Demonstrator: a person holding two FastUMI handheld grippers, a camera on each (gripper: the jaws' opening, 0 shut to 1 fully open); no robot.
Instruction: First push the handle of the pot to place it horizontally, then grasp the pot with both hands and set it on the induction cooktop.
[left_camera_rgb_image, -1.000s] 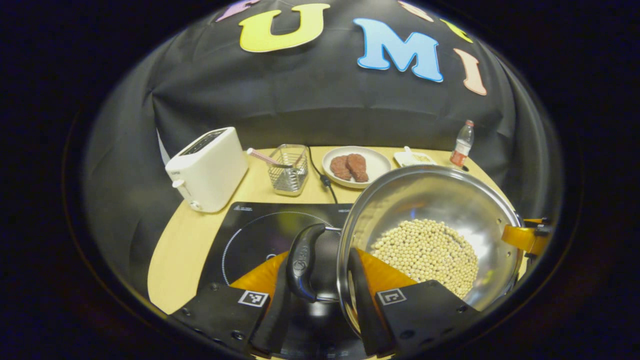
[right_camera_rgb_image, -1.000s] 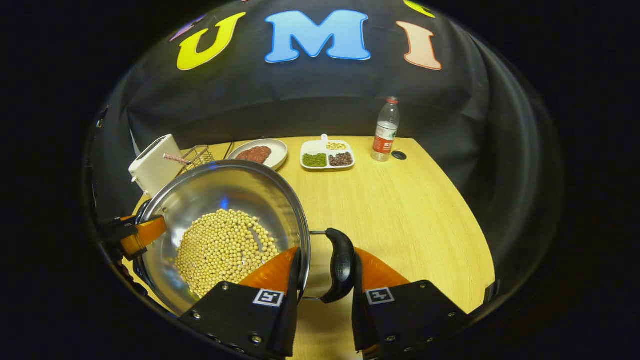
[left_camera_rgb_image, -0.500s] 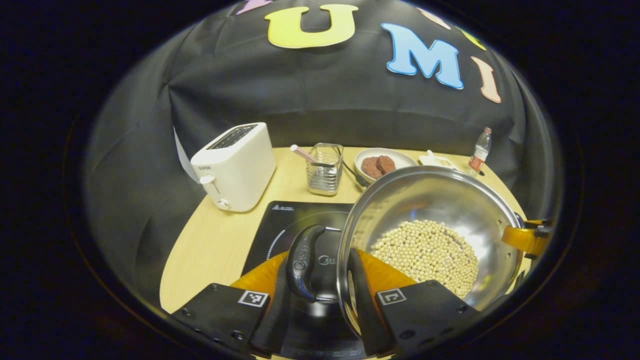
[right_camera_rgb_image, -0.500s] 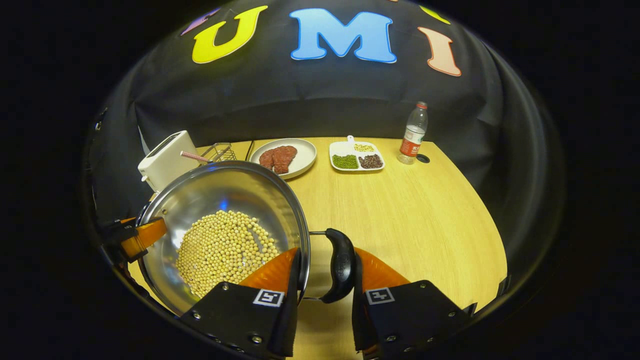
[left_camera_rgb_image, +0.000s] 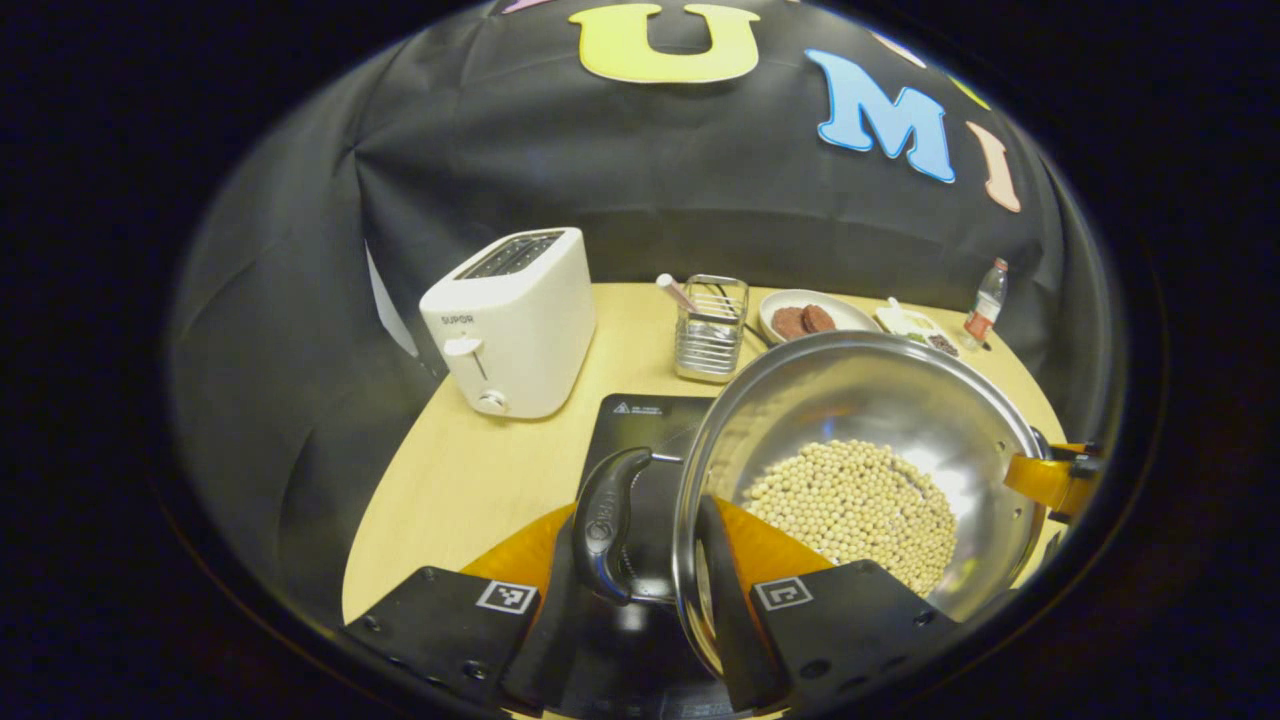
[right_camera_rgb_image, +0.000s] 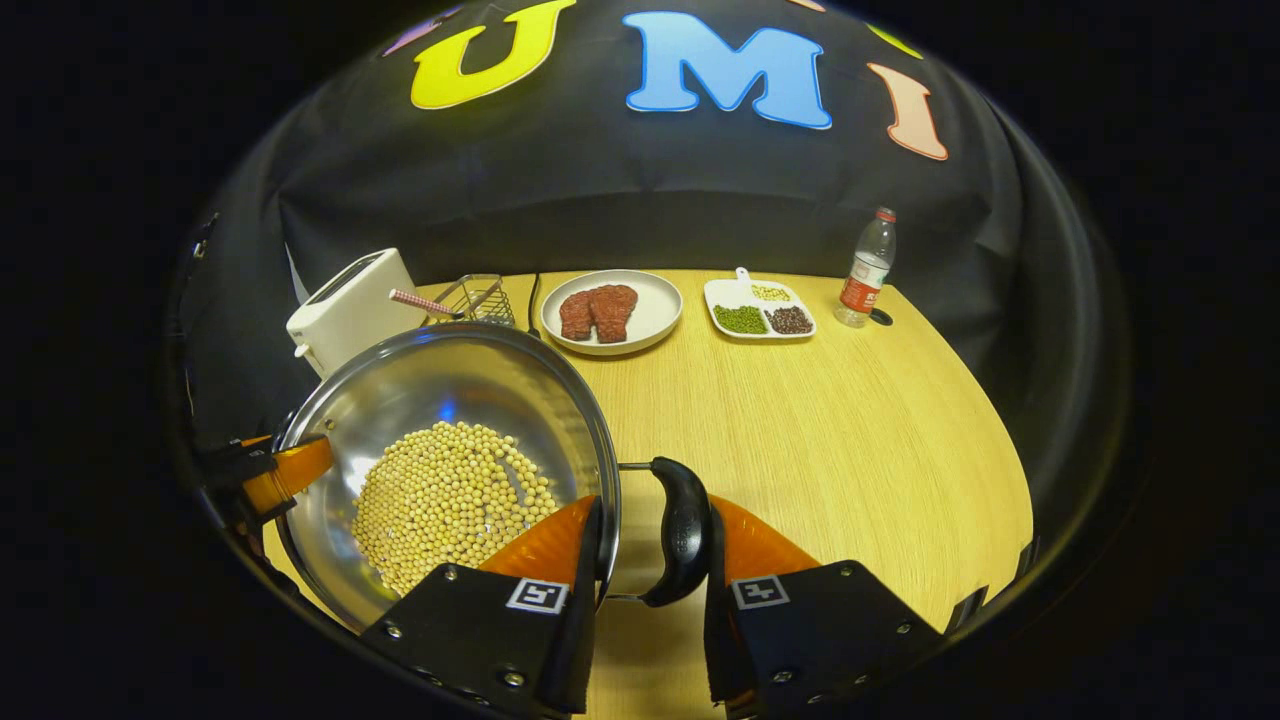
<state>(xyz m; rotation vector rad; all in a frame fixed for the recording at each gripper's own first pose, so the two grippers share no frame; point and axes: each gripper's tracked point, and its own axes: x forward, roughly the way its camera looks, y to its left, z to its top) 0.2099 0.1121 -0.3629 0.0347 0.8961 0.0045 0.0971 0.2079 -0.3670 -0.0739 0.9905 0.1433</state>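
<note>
A steel pot (left_camera_rgb_image: 870, 400) with soybeans in it hangs between both grippers. In the left gripper view, my left gripper (left_camera_rgb_image: 640, 560) is shut over the pot's black side handle (left_camera_rgb_image: 605, 515) and rim, one finger outside the handle and one inside the wall. The black induction cooktop (left_camera_rgb_image: 640, 425) lies under the pot's left side. My right gripper (left_camera_rgb_image: 1050, 478) shows at the pot's far rim. In the right gripper view, that gripper (right_camera_rgb_image: 650, 545) is shut the same way on the other handle (right_camera_rgb_image: 685, 525) of the pot (right_camera_rgb_image: 450, 400), with the left gripper (right_camera_rgb_image: 275, 475) across from it.
A white toaster (left_camera_rgb_image: 510, 320) stands behind the cooktop to the left, with a wire basket (left_camera_rgb_image: 712, 328) beside it. At the table's back are a plate of meat (right_camera_rgb_image: 610, 310), a divided dish of beans (right_camera_rgb_image: 760, 310) and a bottle (right_camera_rgb_image: 865, 268). The wooden table (right_camera_rgb_image: 850, 440) stretches to the right.
Both grippers have carried the pot leftward toward the toaster. More of the cooktop is now hidden under the pot, and the grips have not changed.
</note>
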